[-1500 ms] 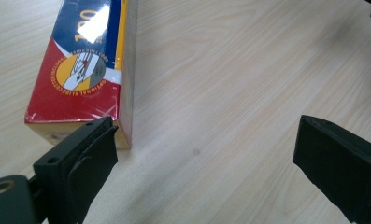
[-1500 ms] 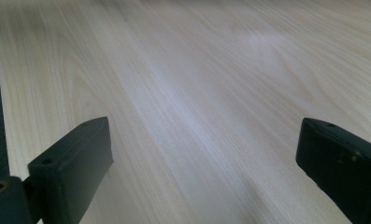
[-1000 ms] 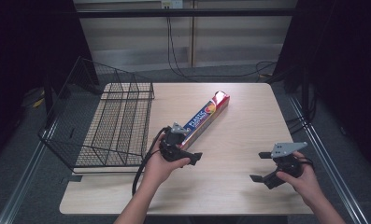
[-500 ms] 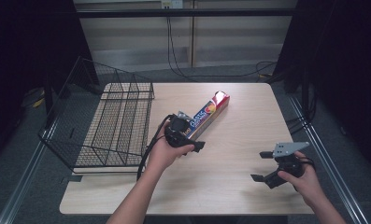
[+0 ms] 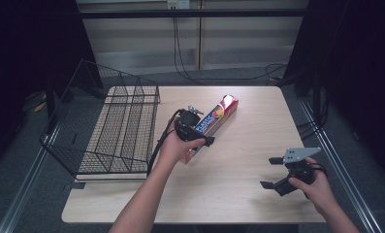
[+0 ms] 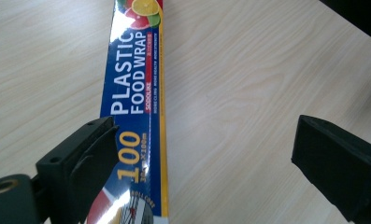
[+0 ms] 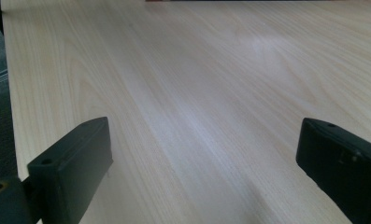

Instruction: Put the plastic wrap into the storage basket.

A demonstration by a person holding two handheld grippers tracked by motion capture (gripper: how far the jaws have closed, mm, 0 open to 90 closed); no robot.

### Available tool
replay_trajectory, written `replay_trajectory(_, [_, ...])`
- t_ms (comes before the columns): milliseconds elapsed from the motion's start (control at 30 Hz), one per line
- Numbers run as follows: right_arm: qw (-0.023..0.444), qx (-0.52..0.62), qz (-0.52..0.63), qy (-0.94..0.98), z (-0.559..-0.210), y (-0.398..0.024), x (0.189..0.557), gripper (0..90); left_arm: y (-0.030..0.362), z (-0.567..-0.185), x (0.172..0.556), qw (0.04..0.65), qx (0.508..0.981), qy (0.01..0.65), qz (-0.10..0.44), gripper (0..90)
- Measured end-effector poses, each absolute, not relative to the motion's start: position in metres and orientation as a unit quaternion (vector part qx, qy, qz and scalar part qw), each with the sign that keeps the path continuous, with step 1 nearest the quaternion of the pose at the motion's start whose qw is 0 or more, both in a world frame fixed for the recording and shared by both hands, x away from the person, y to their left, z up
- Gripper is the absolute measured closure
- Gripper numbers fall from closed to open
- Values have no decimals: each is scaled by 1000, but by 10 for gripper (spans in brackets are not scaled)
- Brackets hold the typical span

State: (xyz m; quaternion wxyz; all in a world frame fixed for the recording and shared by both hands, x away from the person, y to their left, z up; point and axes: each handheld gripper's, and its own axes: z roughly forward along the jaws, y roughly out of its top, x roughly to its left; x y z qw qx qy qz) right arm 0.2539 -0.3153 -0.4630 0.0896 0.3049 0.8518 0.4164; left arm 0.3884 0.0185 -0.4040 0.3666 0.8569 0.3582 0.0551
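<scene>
pale wood desk on grey floor, dark curtains at both sides, cables hanging down the back wall. black wire basket along the desk's left edge, partly overhanging it. long plastic food wrap box lying flat near the desk's middle, running diagonally, red end toward the far edge, near end under the left gripper. left gripper held in the left hand over the box's near end, jaws apart, nothing clamped; in left gripper view box lying just beside the left jaw and partly behind it, blue face with "plastic food wrap" and "100" up, contact with jaw unclear. right gripper near the desk's near right corner, held in the right hand, well apart from the box, jaws wide apart over bare wood, empty.
</scene>
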Motion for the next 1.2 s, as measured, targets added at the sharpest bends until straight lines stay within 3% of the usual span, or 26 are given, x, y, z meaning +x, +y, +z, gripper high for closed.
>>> replay_trajectory(1200, [88,301,426,849,-462,-317,256,32,-6,-429,436,352,849,391,39,96])
